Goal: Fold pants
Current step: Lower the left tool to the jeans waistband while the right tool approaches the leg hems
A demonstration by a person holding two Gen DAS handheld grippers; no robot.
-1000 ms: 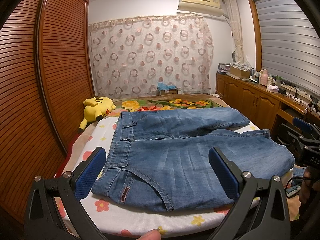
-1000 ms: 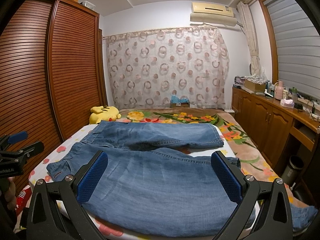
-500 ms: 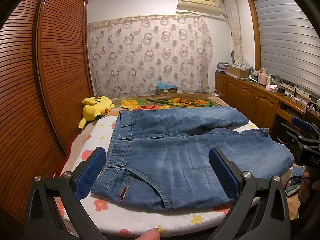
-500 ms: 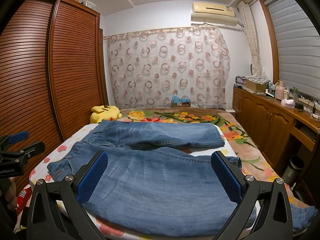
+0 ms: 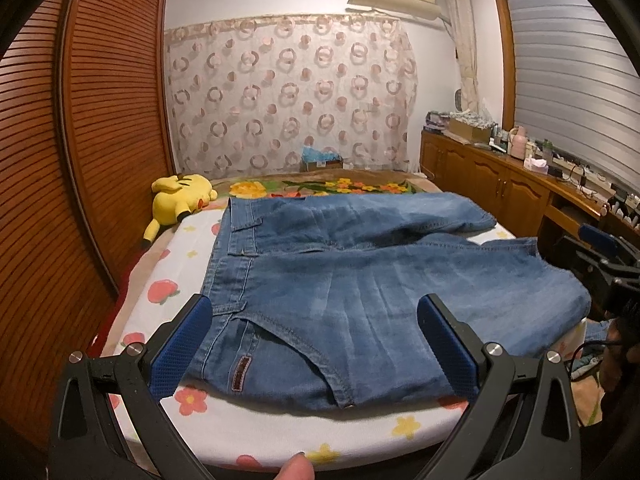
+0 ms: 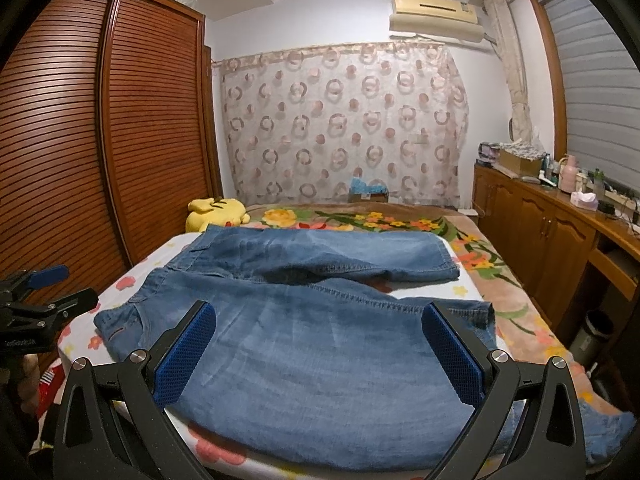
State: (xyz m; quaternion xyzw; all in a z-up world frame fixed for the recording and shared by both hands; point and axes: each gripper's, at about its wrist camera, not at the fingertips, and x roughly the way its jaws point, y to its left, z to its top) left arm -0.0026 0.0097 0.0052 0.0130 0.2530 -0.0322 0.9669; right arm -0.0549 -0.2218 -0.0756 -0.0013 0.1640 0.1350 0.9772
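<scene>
Little changed vs 1 s ago: both tongs, left gripper (image 5: 314, 346) & right gripper (image 6: 318, 354), stayed spread wide, empty, above jeans (image 5: 360, 288) at 12 o'clock; fold prob. not begun.

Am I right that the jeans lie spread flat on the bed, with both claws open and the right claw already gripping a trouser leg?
Not quite: the right claw grips nothing. The right wrist view shows it open, holding no denim. The jeans do lie spread on the bed, and the left claw is open too.
</scene>
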